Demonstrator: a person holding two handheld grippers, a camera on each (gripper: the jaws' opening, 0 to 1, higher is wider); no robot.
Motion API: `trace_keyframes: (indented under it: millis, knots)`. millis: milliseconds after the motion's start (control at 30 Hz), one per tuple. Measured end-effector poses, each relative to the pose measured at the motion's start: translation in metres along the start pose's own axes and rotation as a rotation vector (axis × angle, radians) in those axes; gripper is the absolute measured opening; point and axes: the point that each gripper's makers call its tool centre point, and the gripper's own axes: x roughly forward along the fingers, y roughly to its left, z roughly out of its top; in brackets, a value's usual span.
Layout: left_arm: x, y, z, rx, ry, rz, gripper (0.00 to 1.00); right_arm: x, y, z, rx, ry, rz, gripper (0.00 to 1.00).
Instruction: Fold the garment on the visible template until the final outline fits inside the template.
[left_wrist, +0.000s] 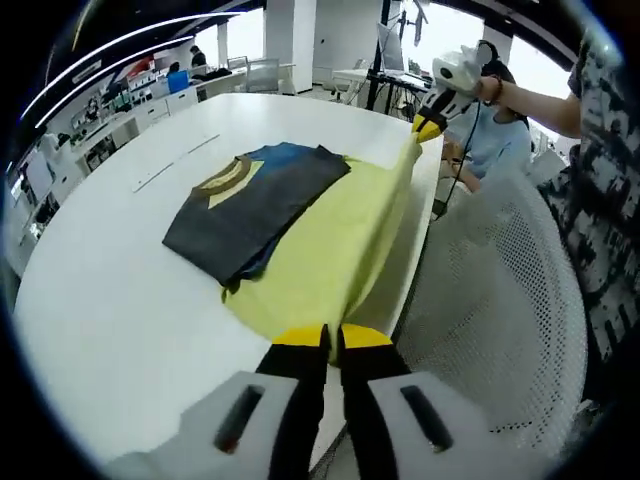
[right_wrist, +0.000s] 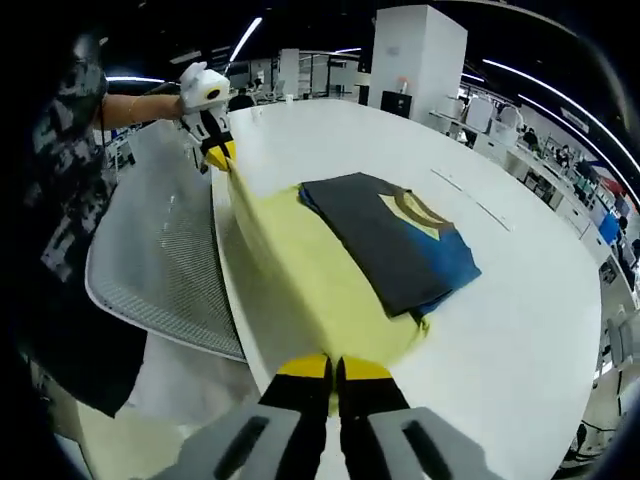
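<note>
A dark grey and blue garment (left_wrist: 255, 205) (right_wrist: 390, 235) with a tan collar lies folded on a yellow cloth (left_wrist: 320, 250) (right_wrist: 290, 260) spread on the white table (left_wrist: 110, 300) (right_wrist: 520, 330). The cloth's near edge is stretched taut along the table's edge between both grippers. My left gripper (left_wrist: 333, 335) is shut on one corner of the yellow cloth. It also appears in the right gripper view (right_wrist: 218, 152), raised in a hand. My right gripper (right_wrist: 335, 368) is shut on the other corner, and the left gripper view has it (left_wrist: 428, 128) lifted above the table.
A white mesh chair (left_wrist: 500, 280) (right_wrist: 160, 240) stands close against the table's edge beside the cloth. A person's patterned sleeve (left_wrist: 600, 200) (right_wrist: 60, 180) hangs over it. Thin tape marks (left_wrist: 175, 160) (right_wrist: 470, 195) lie on the table beyond the garment. Desks and shelves fill the background.
</note>
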Motion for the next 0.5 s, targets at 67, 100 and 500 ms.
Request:
trace_keyframes:
  millis: [67,100,500]
  knots:
    - [-0.001,0.004,0.005,0.003,-0.008,0.011,0.01,-0.001,-0.007,0.005,-0.007,-0.008,-0.016,0.0]
    - [-0.002,0.008,0.009,0.001,-0.018,0.022,0.01,-0.001,-0.007,0.009,-0.015,-0.009,-0.025,0.0]
    - [-0.007,0.039,0.053,0.036,-0.106,0.107,0.01,0.001,-0.041,0.037,-0.059,-0.033,-0.119,0.0]
